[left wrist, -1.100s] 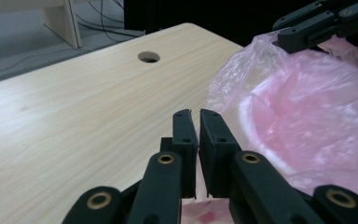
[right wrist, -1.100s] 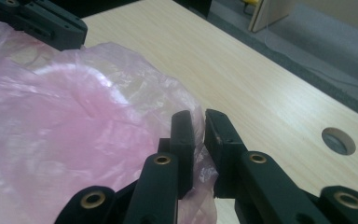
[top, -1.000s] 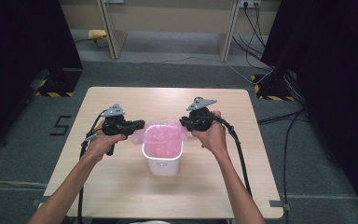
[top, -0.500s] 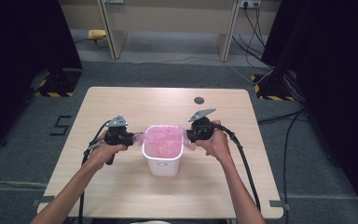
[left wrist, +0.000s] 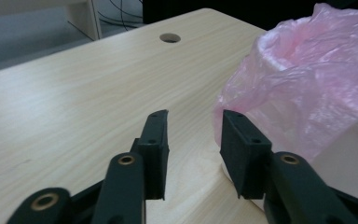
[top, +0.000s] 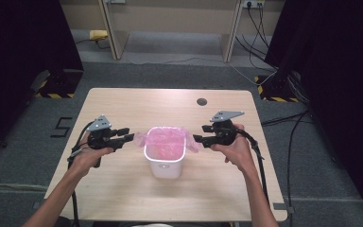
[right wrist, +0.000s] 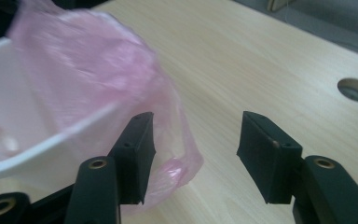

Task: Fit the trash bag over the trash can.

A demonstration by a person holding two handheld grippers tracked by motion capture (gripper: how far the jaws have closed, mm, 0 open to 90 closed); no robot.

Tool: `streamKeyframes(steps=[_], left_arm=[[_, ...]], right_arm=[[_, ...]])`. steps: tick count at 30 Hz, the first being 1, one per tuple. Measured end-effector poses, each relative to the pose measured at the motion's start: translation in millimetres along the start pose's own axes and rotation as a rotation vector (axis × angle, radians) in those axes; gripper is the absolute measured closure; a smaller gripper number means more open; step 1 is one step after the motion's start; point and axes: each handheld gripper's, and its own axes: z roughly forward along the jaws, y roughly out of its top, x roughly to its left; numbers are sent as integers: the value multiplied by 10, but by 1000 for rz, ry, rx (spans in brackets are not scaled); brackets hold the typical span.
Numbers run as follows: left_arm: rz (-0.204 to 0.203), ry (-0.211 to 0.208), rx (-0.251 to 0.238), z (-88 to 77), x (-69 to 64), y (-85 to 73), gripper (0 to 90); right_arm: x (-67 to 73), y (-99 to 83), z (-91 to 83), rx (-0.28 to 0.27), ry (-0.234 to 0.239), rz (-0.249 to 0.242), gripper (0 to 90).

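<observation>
The left tool (top: 128, 137) and the right tool (top: 198, 139) now sit to either side of the small white bin (top: 164, 163), drawn back from it, each with its jaws standing apart and nothing between the pads. Both pairs of jaws have just been opening. A second ago the two tools were closed tight on the pink bag liner (top: 164, 142) at the bin's rim, and half a second ago they were pressed in against its sides — now both hands have pulled outward and the plastic has been let go.

In the left gripper view the liner's skirt hangs down over the bin's outer wall just beside one pad, free of it. In the right gripper view a loose fold of pink film droops by the near jaw, perhaps brushing its outer face, but it is not pinched.

The bin stands upright near the middle of the tabletop (top: 123, 101), a little toward the person, with the liner folded over its rim on both sides and its pocket hanging inside. My reading: the stretch-and-fold over the rim is done on these two sides, and the release marks the end of that step — what is left, if anything, is tidying the near and far edges. Beyond the bin lies the tabletop's round cable hole (top: 202, 101).
</observation>
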Motion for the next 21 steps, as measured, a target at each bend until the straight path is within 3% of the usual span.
streamKeyframes(steps=[4,8,11,15,17,19,21], left_arm=[[32,-7,-47,-134,-48,27,549],[91,-48,-69,-225,-149,54,539],[129,-90,-64,-185,-225,69,530],[155,-111,-53,-70,-250,71,540],[171,-142,-52,-21,-257,63,613],[187,-159,-48,-9,-275,52,720],[199,-144,-26,-21,-304,34,819]], right_arm=[[132,6,-151,-46,21,-46,444],[302,-50,-113,7,36,-134,452],[379,-97,-47,23,38,-166,490],[417,-149,57,49,20,-209,560],[397,-168,87,47,8,-217,648],[380,-188,97,39,24,-216,731],[397,-208,89,38,34,-237,780]])
